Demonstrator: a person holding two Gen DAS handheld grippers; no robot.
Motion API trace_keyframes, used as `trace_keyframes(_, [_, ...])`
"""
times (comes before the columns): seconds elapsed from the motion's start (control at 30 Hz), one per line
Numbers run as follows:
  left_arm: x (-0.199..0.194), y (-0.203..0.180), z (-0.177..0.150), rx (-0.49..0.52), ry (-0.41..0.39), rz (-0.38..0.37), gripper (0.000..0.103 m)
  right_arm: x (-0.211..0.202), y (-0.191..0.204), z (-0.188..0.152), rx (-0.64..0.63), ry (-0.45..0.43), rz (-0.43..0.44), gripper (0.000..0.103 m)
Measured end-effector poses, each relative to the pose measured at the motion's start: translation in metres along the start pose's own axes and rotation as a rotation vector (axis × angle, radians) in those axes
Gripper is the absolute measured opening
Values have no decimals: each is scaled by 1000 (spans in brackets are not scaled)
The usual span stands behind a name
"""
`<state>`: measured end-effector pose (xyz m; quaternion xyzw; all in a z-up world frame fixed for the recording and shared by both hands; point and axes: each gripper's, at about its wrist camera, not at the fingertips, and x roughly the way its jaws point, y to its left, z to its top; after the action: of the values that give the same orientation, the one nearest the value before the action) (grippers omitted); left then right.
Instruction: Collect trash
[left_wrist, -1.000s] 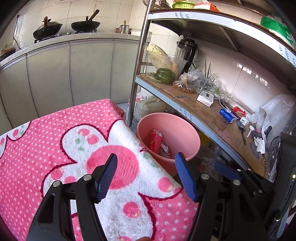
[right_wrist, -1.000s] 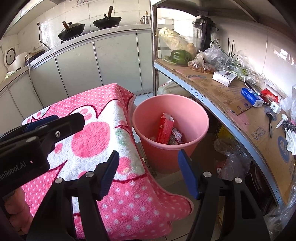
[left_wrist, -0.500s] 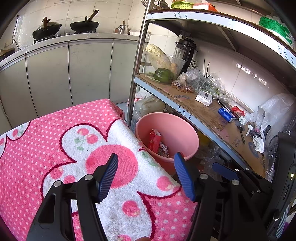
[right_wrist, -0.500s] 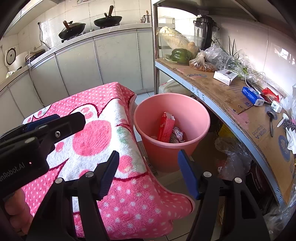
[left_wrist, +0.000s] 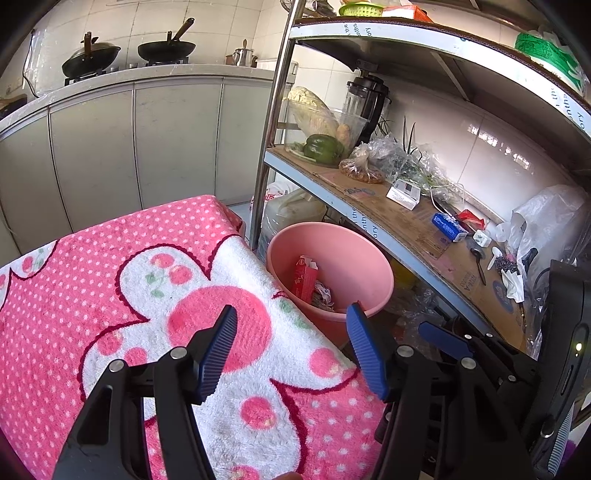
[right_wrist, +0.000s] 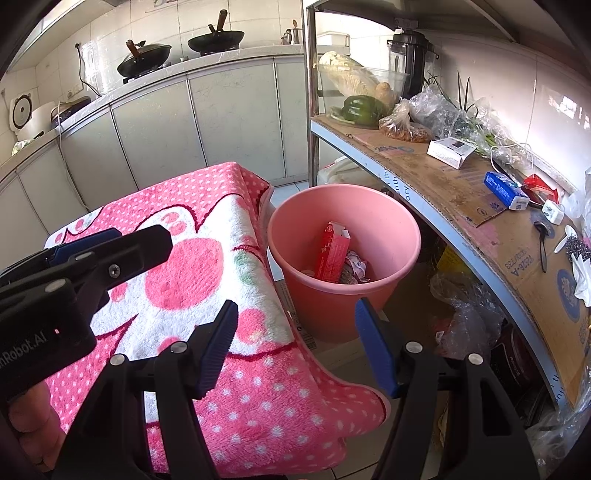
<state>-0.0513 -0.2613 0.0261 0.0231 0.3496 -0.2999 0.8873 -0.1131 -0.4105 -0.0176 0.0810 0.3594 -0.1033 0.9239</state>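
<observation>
Looking along my left gripper (left_wrist: 290, 347), I hold its blue fingers (left_wrist: 218, 349) spread wide with nothing between them, above the pink dotted blanket (left_wrist: 110, 295). At about one o'clock from the fingertips stands the pink bucket (left_wrist: 364, 266) on the floor, just beside the blanket's edge and below the cardboard-lined shelf (left_wrist: 406, 221). Inside it a red carton (left_wrist: 304, 277) leans upright next to crumpled wrappers (left_wrist: 323, 293). At three o'clock my right gripper (left_wrist: 447, 338) shows as a blue tip on black arms.

Along my right gripper (right_wrist: 295, 347), the fingers (right_wrist: 373, 349) are also wide apart and empty, over the blanket's (right_wrist: 258, 406) drooping corner. The bucket (right_wrist: 399, 225) sits at twelve o'clock, close ahead, with the carton (right_wrist: 330, 251) propped against its inner wall and the wrappers (right_wrist: 354, 267) to its right. At nine o'clock my left gripper (right_wrist: 110, 247) reaches across the blanket; from this view I cannot tell its spread.
</observation>
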Motion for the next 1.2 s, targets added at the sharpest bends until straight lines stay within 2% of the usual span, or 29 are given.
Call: trace_keyframes(1.2, [5,-3,-4,21,20,-20,60,1,2,1,-4,4,0,66])
